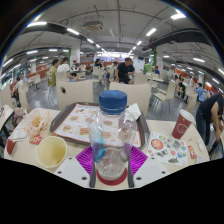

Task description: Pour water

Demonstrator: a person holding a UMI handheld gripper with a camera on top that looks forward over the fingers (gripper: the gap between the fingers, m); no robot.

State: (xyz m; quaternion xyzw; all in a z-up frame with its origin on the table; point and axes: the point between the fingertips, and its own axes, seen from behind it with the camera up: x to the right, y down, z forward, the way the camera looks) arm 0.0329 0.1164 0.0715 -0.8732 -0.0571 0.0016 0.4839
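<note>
A clear plastic water bottle (112,140) with a blue cap (113,101) and a red label band near its base stands upright between my fingers. Both purple pads (87,160) press against the bottle's sides, so my gripper (112,165) is shut on it. Just to the left of the left finger a yellow bowl (50,151) rests on the table. A red paper cup (181,124) stands farther off to the right, beyond the fingers.
A grey tray (80,110) with paper liners lies on the table behind the bottle. Food wrappers and printed sheets (168,148) lie at both sides. A person's arm (211,113) reaches in at the right. Canteen tables and several people fill the hall beyond.
</note>
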